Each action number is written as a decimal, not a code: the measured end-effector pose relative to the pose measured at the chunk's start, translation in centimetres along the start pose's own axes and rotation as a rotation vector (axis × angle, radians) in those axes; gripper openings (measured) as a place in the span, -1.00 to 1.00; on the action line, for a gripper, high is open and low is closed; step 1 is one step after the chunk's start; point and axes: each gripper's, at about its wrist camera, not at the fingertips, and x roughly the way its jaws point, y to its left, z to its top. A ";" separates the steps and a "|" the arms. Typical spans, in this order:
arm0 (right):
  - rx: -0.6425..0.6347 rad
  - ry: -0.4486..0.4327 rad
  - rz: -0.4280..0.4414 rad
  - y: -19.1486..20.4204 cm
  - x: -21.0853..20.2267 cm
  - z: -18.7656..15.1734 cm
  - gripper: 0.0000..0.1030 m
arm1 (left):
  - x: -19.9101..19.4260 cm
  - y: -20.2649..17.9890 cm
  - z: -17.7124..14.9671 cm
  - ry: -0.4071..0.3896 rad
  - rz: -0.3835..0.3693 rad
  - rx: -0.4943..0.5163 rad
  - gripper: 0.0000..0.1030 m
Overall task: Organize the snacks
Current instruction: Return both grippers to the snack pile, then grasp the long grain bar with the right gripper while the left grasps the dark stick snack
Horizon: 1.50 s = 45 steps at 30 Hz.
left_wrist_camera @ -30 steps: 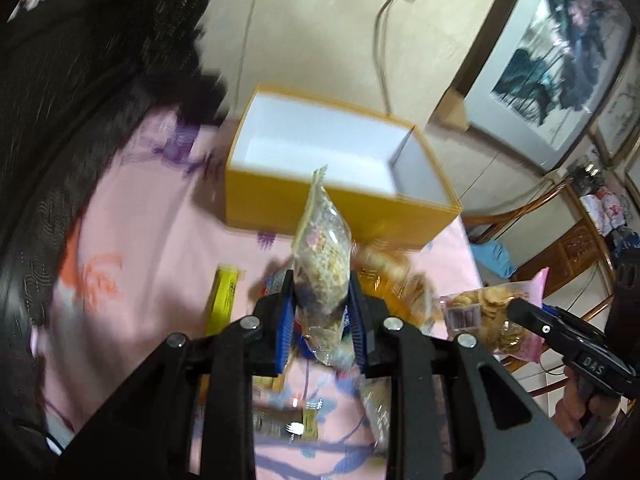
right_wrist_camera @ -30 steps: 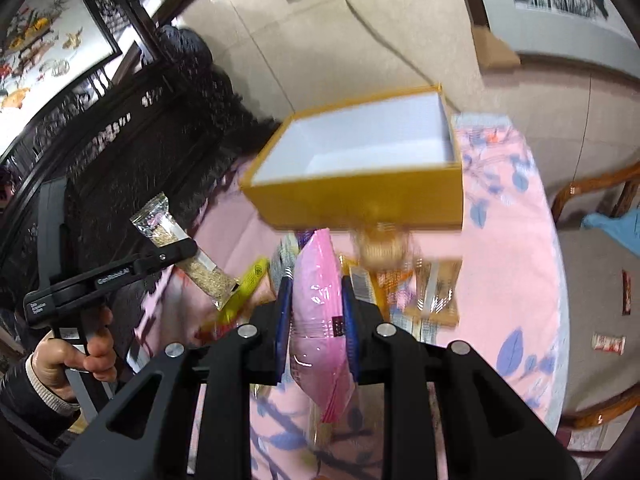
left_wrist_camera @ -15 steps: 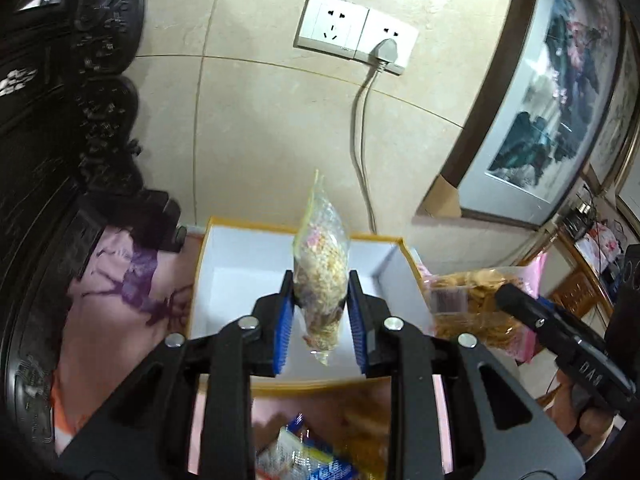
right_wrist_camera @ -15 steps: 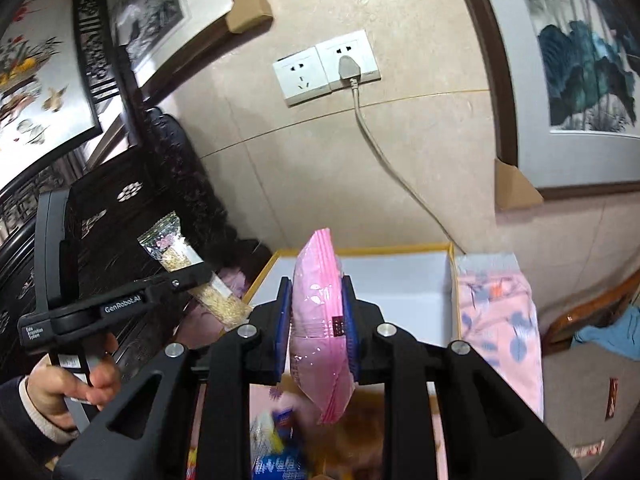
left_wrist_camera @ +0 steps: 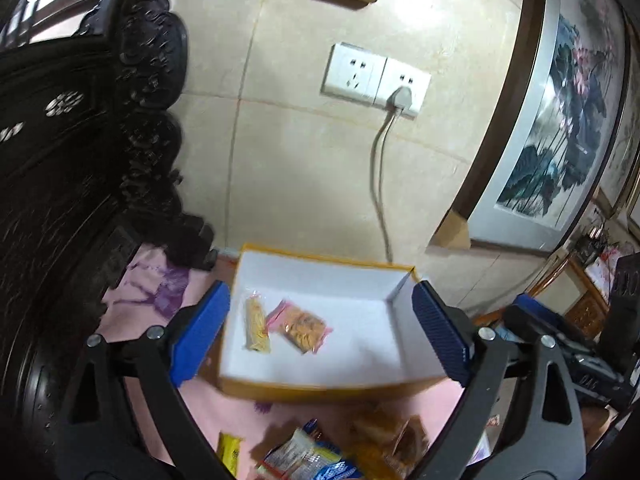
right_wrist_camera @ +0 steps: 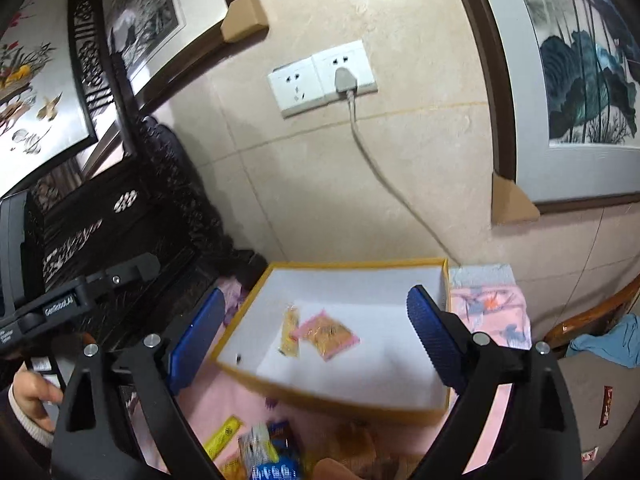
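A yellow box (left_wrist_camera: 320, 390) with a white inside stands on the pink cloth; it also shows in the right wrist view (right_wrist_camera: 332, 402). Two snack bags lie in it: a clear bag of pale snacks (left_wrist_camera: 257, 324) (right_wrist_camera: 290, 330) and a pink-edged bag of orange snacks (left_wrist_camera: 302, 325) (right_wrist_camera: 328, 332). My left gripper (left_wrist_camera: 320, 340) is open and empty above the box. My right gripper (right_wrist_camera: 316, 344) is open and empty above the box. Loose snack packets (left_wrist_camera: 316, 458) (right_wrist_camera: 264, 456) lie in front of the box.
The pink flowered tablecloth (left_wrist_camera: 160, 292) (right_wrist_camera: 492, 304) covers the table. A tiled wall with a socket and plugged cable (left_wrist_camera: 378, 76) (right_wrist_camera: 324, 76) is behind. Dark carved furniture (left_wrist_camera: 80, 160) is at the left, a wooden chair (right_wrist_camera: 592, 320) at the right.
Both grippers have opened and let go of their bags. The clear bag and the pink bag now lie inside the box.
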 end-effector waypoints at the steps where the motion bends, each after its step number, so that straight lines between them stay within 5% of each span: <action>1: -0.007 0.012 -0.009 -0.2 -0.6 -0.8 0.79 | -0.2 0.3 -0.5 0.008 0.006 -0.002 0.83; 9: 0.063 0.142 -0.043 -0.8 -3.8 -7.7 0.79 | -3.5 3.1 -8.3 0.137 0.101 -0.019 0.83; 18: 0.064 0.317 -0.059 3.3 -5.2 -17.1 0.77 | -8.8 5.6 -14.4 0.222 0.146 -0.063 0.84; 22: 0.006 0.422 -0.024 5.9 -3.6 -21.7 0.29 | -10.6 6.6 -16.5 0.255 0.159 -0.097 0.84; 33: -0.036 0.535 -0.078 6.8 1.0 -27.9 0.11 | -13.6 7.9 -19.8 0.306 0.166 -0.136 0.84; 36: -0.051 0.573 -0.108 6.6 2.3 -29.1 -0.14 | -13.9 8.5 -20.3 0.314 0.175 -0.153 0.84; 37: -0.082 0.597 -0.144 6.5 2.8 -29.9 -0.45 | -13.9 8.9 -20.6 0.321 0.185 -0.165 0.84; 45: -0.070 0.571 -0.137 6.8 -0.3 -29.8 -0.47 | -12.5 10.7 -22.3 0.393 0.223 -0.270 0.84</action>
